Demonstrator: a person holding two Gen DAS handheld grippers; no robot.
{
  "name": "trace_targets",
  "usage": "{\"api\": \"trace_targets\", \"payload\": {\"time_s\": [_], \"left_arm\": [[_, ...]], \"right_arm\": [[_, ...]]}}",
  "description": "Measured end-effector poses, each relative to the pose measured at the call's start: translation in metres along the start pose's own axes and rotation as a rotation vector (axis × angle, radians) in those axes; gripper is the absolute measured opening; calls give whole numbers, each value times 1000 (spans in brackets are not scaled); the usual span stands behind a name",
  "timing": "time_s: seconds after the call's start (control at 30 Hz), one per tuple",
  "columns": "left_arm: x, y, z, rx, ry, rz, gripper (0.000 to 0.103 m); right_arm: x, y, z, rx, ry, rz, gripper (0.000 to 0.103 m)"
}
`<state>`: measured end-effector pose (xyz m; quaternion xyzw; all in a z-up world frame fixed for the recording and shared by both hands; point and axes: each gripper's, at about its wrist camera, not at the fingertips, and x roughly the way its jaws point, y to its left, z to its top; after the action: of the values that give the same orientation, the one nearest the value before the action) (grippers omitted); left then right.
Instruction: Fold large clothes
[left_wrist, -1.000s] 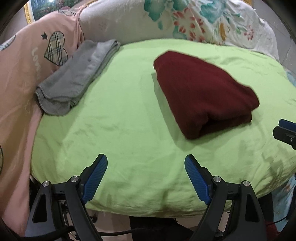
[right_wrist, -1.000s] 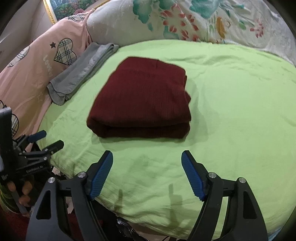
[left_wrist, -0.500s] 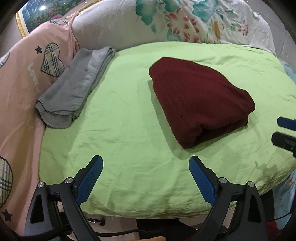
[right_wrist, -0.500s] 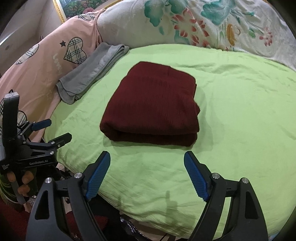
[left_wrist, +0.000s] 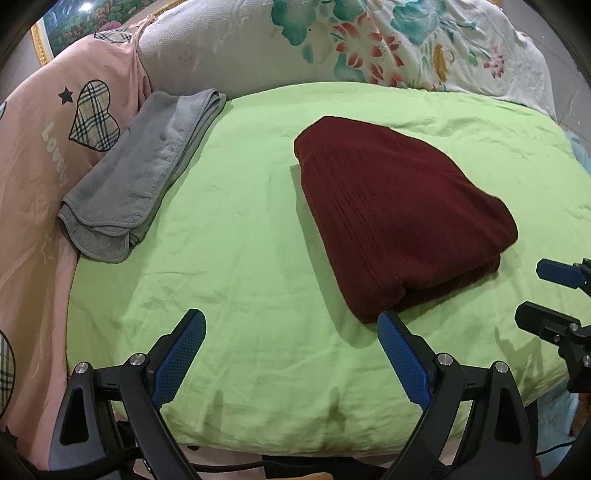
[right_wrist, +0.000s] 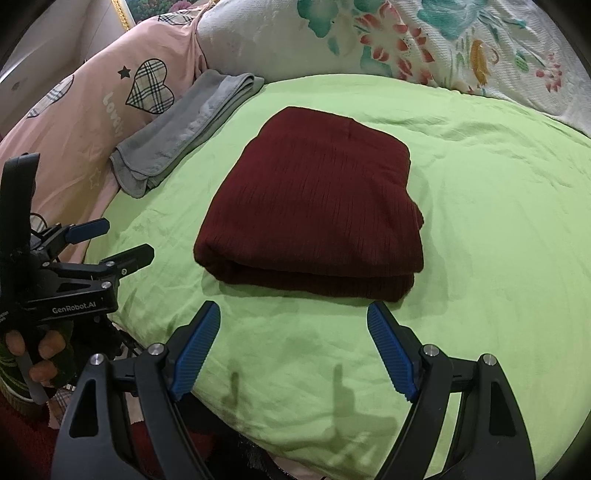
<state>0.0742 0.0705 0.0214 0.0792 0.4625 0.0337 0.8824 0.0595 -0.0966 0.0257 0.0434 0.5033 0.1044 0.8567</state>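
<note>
Dark red knit, folded into a thick rectangle, the sweater (right_wrist: 314, 206) lies flat on the lime-green sheet (right_wrist: 498, 221) of the bed, roughly at its middle. I see my right tool (right_wrist: 293, 314) just short of the sweater's near folded edge, its blue pads spread with nothing between them. My left tool (left_wrist: 291, 325) hangs over bare sheet to the sweater's left, and its jaws have just been opening to their widest, nothing between them. A folded grey towel (left_wrist: 136, 192) rests at the sheet's far left edge, against a pink heart-print cover (left_wrist: 44, 155). A floral quilt (right_wrist: 424, 40) bunches along the far side.
</note>
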Motion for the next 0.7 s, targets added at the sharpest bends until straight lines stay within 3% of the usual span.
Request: {"api": "trace_targets", "payload": {"time_s": [0.7], "left_arm": [[2, 0, 18, -29, -27, -23, 94]], "right_arm": [[14, -14, 27, 1, 0, -9, 82]]}}
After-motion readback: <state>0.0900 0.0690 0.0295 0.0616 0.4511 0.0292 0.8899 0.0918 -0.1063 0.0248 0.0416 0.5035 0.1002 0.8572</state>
